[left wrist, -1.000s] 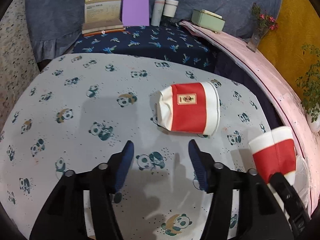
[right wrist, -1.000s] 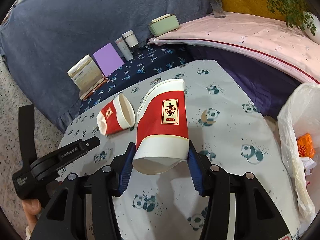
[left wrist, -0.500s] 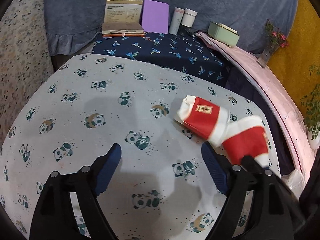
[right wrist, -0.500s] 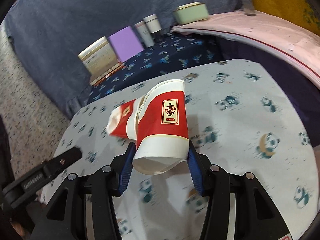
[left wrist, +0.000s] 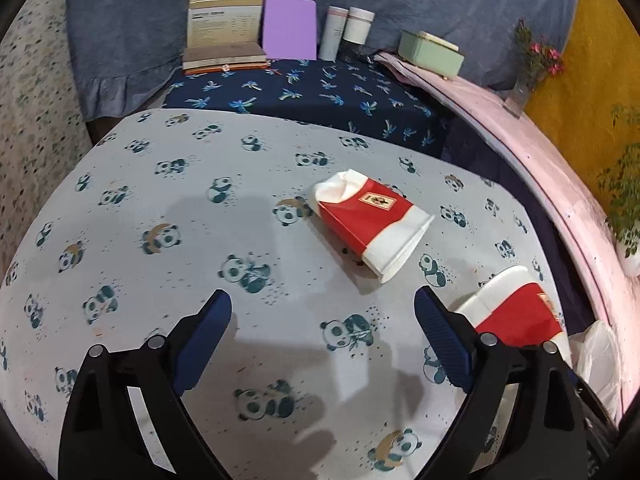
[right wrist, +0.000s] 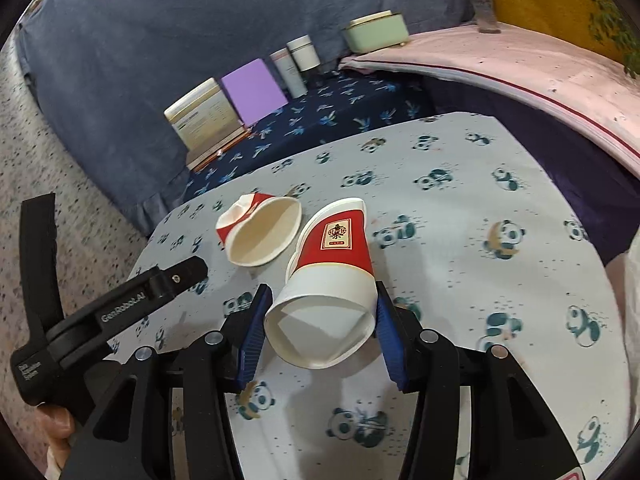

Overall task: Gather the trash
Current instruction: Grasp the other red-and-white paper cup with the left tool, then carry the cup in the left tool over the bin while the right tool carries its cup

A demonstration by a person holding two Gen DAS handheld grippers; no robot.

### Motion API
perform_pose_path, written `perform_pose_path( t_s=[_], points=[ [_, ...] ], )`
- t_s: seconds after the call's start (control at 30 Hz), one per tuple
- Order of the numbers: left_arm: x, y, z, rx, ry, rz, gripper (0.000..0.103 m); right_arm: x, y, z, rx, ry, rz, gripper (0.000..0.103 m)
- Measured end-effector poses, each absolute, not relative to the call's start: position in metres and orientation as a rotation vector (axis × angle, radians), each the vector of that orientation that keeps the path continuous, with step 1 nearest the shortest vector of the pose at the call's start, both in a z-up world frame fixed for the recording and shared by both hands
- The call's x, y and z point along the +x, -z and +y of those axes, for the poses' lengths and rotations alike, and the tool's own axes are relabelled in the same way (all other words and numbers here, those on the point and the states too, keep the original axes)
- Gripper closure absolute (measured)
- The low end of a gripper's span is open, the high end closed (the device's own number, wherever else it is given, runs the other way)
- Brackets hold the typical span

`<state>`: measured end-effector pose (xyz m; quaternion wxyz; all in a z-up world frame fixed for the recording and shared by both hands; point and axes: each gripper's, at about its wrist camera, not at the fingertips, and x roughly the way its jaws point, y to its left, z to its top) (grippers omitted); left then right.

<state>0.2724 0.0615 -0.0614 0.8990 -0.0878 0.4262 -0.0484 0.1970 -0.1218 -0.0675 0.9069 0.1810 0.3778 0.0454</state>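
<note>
A crushed red and white paper cup (left wrist: 370, 222) lies on its side on the panda-print table (left wrist: 160, 200); the right wrist view shows its open mouth (right wrist: 260, 238). My left gripper (left wrist: 322, 338) is open and empty, just short of that cup. My right gripper (right wrist: 320, 322) is shut on a second red and white paper cup (right wrist: 328, 276), held above the table by its base end. That held cup also shows at the right of the left wrist view (left wrist: 516, 312).
A white plastic bag (left wrist: 600, 356) sits off the table's right edge. Behind the table, a dark blue cloth surface holds a book stand (left wrist: 224, 28), a purple box (left wrist: 290, 28), two bottles (left wrist: 348, 32) and a green box (left wrist: 432, 54). A pink cloth ledge (right wrist: 520, 64) runs right.
My left gripper has opened wide and drawn back from the lying cup. My right gripper, still holding its cup, has swung back towards the table's right side.
</note>
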Motion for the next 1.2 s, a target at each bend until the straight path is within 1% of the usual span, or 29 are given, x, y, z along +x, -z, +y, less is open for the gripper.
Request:
perform_pose_path(
  t_s=[0.17,0.23,0.3,0.33,0.37,0.4,0.43,0.47,0.5,0.53,0.6,0.83,1.2],
  points=[
    [0.288,0.068,0.043,-0.150,0.097,0.876,0.017,0.197,0.069,-0.133,0.381,-0.071,0.767,0.054],
    [0.296,0.073,0.038,-0.135,0.083,0.879,0.023,0.199,0.069,-0.137,0.385,-0.068,0.764,0.054],
    [0.303,0.079,0.036,-0.133,0.077,0.902,0.034,0.199,0.070,-0.139,0.391,-0.066,0.762,0.054],
    [0.307,0.082,0.036,-0.139,0.078,0.914,0.037,0.199,0.070,-0.140,0.393,-0.066,0.760,0.054],
    [0.307,0.085,0.037,-0.142,0.077,0.921,0.044,0.199,0.070,-0.141,0.392,-0.064,0.759,0.054],
    [0.308,0.087,0.037,-0.146,0.078,0.924,0.055,0.199,0.070,-0.141,0.391,-0.061,0.758,0.054],
    [0.308,0.088,0.037,-0.147,0.084,0.926,0.061,0.199,0.070,-0.141,0.390,-0.061,0.758,0.054],
    [0.308,0.089,0.037,-0.145,0.092,0.936,0.075,0.199,0.070,-0.142,0.392,-0.060,0.758,0.054],
    [0.307,0.089,0.037,-0.144,0.097,0.942,0.084,0.198,0.070,-0.141,0.393,-0.061,0.757,0.054],
    [0.306,0.089,0.037,-0.146,0.101,0.942,0.085,0.198,0.070,-0.141,0.395,-0.061,0.756,0.054],
    [0.301,0.086,0.036,-0.141,0.108,0.933,0.092,0.195,0.069,-0.141,0.395,-0.063,0.754,0.054],
    [0.277,0.060,0.033,-0.133,0.143,0.895,0.096,0.182,0.059,-0.143,0.409,-0.060,0.727,0.054],
    [0.212,0.028,0.003,-0.132,0.240,0.866,0.097,0.130,0.030,-0.161,0.432,-0.019,0.667,0.054]
  ],
)
